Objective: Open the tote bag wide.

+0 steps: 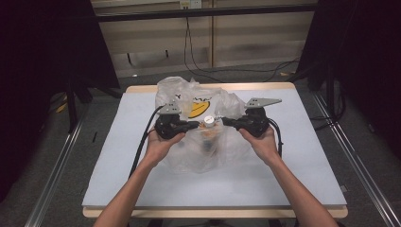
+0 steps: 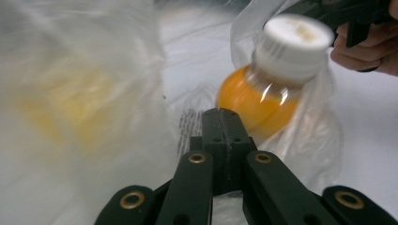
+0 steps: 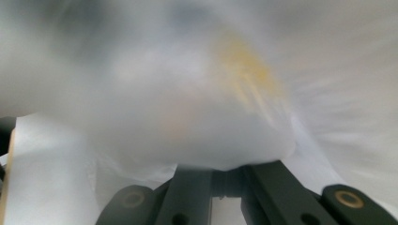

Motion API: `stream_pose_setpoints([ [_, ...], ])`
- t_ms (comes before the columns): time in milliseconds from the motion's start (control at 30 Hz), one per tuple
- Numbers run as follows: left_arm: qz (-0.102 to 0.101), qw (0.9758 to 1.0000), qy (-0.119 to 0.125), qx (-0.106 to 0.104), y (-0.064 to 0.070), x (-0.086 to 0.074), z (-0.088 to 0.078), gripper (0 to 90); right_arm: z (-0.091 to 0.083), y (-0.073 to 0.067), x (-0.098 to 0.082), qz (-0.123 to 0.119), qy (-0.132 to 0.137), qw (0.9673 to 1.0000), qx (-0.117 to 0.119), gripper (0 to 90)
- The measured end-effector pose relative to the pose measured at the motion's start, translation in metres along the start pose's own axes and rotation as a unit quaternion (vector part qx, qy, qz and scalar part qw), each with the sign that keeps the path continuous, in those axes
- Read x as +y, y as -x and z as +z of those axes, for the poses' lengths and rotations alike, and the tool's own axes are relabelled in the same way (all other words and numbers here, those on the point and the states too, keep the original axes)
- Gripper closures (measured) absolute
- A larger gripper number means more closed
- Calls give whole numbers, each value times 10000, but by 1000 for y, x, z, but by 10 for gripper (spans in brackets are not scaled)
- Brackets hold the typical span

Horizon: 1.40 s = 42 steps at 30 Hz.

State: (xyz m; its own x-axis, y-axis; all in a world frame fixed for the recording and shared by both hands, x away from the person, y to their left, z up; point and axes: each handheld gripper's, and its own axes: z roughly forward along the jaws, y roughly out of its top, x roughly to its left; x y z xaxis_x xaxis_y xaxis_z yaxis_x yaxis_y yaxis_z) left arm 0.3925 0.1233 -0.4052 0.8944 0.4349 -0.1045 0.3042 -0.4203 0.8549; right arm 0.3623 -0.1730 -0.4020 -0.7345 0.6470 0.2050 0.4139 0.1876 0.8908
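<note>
A clear plastic bag with a yellow print lies crumpled in the middle of the table. A bottle of orange liquid with a white cap stands in it, between the two grippers. My left gripper points right at the bottle, its jaws pressed together. In the left gripper view its shut tips sit just in front of the film-wrapped bottle. My right gripper points left at the bottle. In the right gripper view the blurred bag drapes over that gripper and hides its tips. Whether either pinches film I cannot tell.
The pale grey table top has a wooden rim and open surface around the bag. Cables trail from both grippers toward the near edge. Dark curtains stand at both sides, and metal rails run along the floor left and right.
</note>
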Motion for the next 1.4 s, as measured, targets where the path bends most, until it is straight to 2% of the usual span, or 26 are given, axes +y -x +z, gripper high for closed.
stream_pose_setpoints([
  [133,-95,9997,-186,-89,-3,-12,11,900,9,10,-12,143,-175,9997,-61,900],
  [200,-55,9996,-276,-99,-3,-14,14,900,12,12,-15,175,-220,9996,-43,900],
  [300,-28,9984,-552,-104,-1,-26,25,900,22,15,-30,223,-484,9986,-29,900],
  [433,-115,9970,-752,-141,-3,-44,31,900,27,17,-48,230,-751,9969,-1,900],
  [467,-202,9972,-709,-155,-5,-48,32,900,27,18,-53,255,-795,9965,7,900],
  [500,-202,9972,-709,-155,-5,-48,32,900,27,18,-53,255,-795,9965,7,900],
  [533,-317,9967,-726,-182,-7,-58,35,900,29,21,-60,315,-909,9954,0,900],
  [567,-317,9967,-726,-182,-7,-58,35,900,29,22,-63,339,-948,9949,5,900],
  [600,-249,9945,-1001,-193,-7,-65,39,900,30,23,-65,392,-964,9946,41,900],
  [633,-136,9938,-1071,-256,-7,-68,40,900,32,23,-67,368,-1028,9940,39,900],
  [667,-106,9939,-1052,-302,-6,-70,40,900,35,23,-69,343,-1125,9931,44,900],
  [700,-202,9939,-1046,-297,-6,-71,39,900,37,22,-72,293,-1217,9921,53,900],
  [733,-202,9939,-1046,-297,-6,-71,39,900,37,22,-72,293,-1217,9921,53,900],
  [767,-176,9935,-1080,-320,-7,-72,36,900,41,22,-78,295,-1376,9900,57,900],
  [833,-164,9937,-1053,-348,-6,-74,34,900,41,21,-79,219,-1399,9899,35,900],
  [900,-56,9928,-1160,-282,-4,-75,28,900,40,18,-79,94,-1462,9892,-19,900],
  [933,-5,9933,-1117,-286,-3,-78,26,900,38,17,-79,47,-1495,9887,-18,900],
  [967,-30,9929,-1157,-284,-3,-79,22,900,36,17,-79,56,-1521,9883,-45,900],
  [1000,-25,9923,-1219,-240,-4,-80,18,900,34,17,-80,34,-1529,9882,-66,900],
  [1067,-11,9926,-1195,-230,-5,-82,15,900,31,18,-81,29,-1551,9878,-113,900],
  [1133,-179,9941,-1050,-208,-8,-88,7,900,29,18,-82,26,-1501,9886,-110,900],
  [1167,-146,9941,-1049,-216,-8,-89,6,900,28,18,-83,-8,-1481,9889,-124,900],
  [1233,-216,9947,-977,-234,-6,-90,6,900,28,17,-83,60,-1417,9899,-84,900],
  [1367,-221,9970,-658,-342,-4,-83,1,900,20,13,-76,143,-950,9954,18,900],
  [1400,-221,9970,-658,-342,-4,-83,1,900,20,13,-76,143,-950,9954,18,900],
])
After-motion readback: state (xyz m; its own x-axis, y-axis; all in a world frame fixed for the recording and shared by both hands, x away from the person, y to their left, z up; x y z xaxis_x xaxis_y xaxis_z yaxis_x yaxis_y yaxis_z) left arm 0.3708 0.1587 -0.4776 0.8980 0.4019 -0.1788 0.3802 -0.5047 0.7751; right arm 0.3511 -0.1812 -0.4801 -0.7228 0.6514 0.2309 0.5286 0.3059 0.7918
